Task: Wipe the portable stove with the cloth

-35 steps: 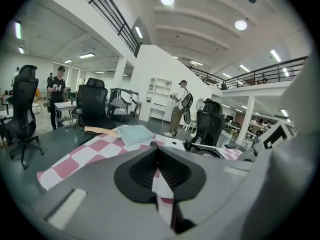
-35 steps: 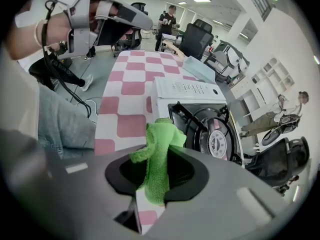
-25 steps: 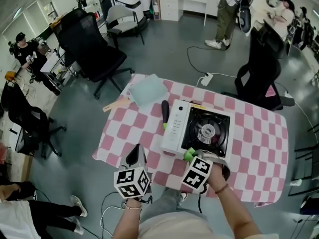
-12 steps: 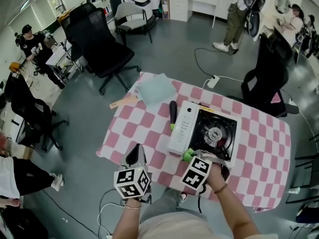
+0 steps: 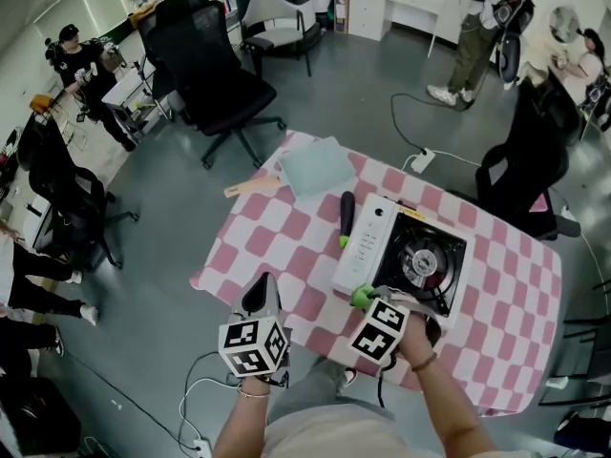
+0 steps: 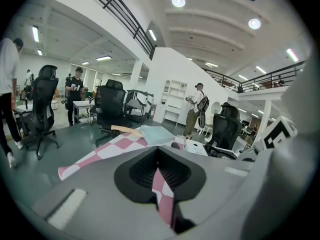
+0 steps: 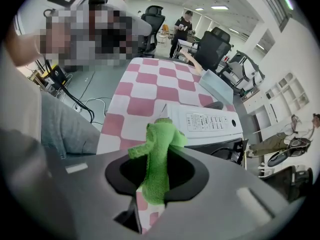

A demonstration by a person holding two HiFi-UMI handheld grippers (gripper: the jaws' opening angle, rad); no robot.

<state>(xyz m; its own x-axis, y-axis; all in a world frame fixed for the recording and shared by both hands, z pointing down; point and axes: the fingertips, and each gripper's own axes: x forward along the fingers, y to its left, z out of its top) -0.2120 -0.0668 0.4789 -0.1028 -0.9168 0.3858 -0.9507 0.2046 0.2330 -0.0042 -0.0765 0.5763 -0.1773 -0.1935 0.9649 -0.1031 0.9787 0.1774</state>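
Right gripper (image 7: pixel 154 186) pinched green cloth (image 7: pixel 158 151) by near-left corner of portable stove (image 5: pixel 368 244). Left gripper (image 6: pixel 163 184), jaws pressed together on nothing, was left of it, above near edge of checkered table (image 5: pixel 277 246).

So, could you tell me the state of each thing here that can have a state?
left gripper: shut, nothing between its fingers.
right gripper: shut on the green cloth.
green cloth: bunched, one end sticks out past the grip.
portable stove: flat on the table, burner bare.
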